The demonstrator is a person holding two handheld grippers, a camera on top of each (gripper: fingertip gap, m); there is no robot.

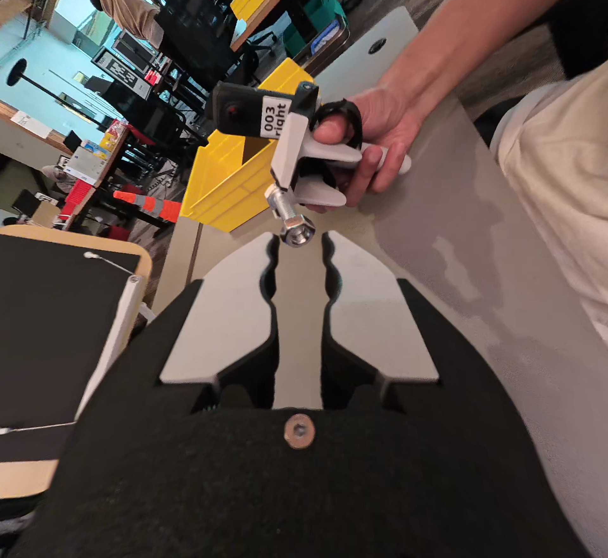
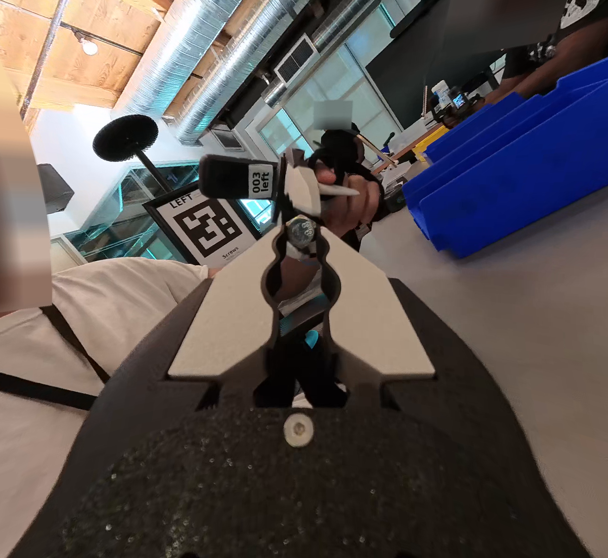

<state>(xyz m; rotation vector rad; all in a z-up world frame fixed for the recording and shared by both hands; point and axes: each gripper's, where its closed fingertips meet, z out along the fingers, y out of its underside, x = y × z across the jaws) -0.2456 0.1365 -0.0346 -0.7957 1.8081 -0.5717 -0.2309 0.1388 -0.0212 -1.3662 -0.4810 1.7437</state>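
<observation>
Tongs of the right gripper (image 2: pixel 300 239) pinched one silver bolt (image 1: pixel 285 205) by its hexagonal head, both white fingertips pressed against the head's sides. One hex nut (image 1: pixel 297 229) sat on the threaded end of that bolt, which pointed toward the left gripper. Tongs of the left gripper (image 1: pixel 298 242) stood spread, with bare table showing between the two fingers; the nut hung just ahead of the gap, close to the left fingertip (image 1: pixel 263 246), and whether it touched could not be told. Nothing was pinched there.

Two hands were in view, one on each gripper: the right hand (image 1: pixel 371 147) wrapped the white handle in the left wrist view, and the left hand (image 2: pixel 355 200) did the same in the right wrist view. Each gripper carried one black camera with a white sticker.

Both grippers hovered over the grey table (image 1: pixel 444 262). One yellow bin (image 1: pixel 227 180) stood on it behind the right gripper. Blue bins (image 2: pixel 510 180), stacked, stood on the table beyond the left gripper. One framed card with a black-and-white square marker (image 2: pixel 207 223) stood upright behind the left gripper.
</observation>
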